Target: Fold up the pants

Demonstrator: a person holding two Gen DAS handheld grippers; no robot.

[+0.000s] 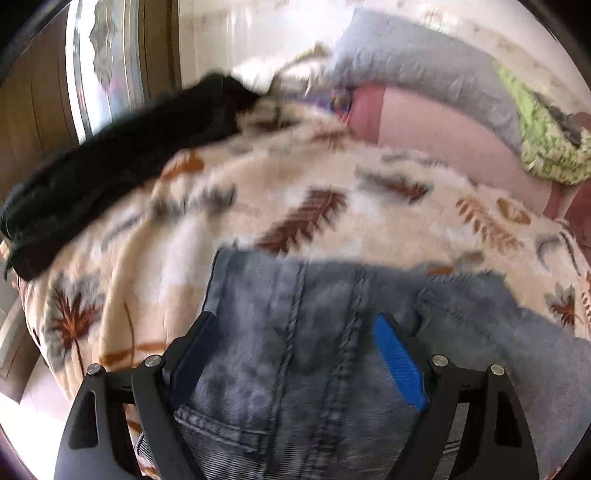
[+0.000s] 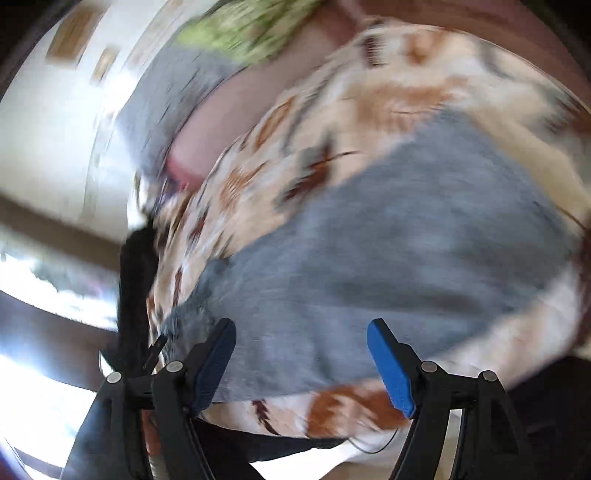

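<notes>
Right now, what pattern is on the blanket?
Cream blanket with brown, rust and grey leaf prints, clearest in the left wrist view.

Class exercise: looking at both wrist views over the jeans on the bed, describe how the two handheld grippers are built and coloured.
The left gripper and right gripper match: two black angular plastic fingers each, on paired link bars joined by round silver pins. Each finger carries a blue textured pad on its inner face. A thin dark cable loops near the right gripper. No hands or sleeves show.

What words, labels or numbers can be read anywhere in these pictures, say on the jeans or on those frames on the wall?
None can be read.
jeans: seams and a pocket show, no label or tag.
wall frames: too blurred to tell whether they hold text.
leaf-print blanket: pattern only, no lettering.
</notes>
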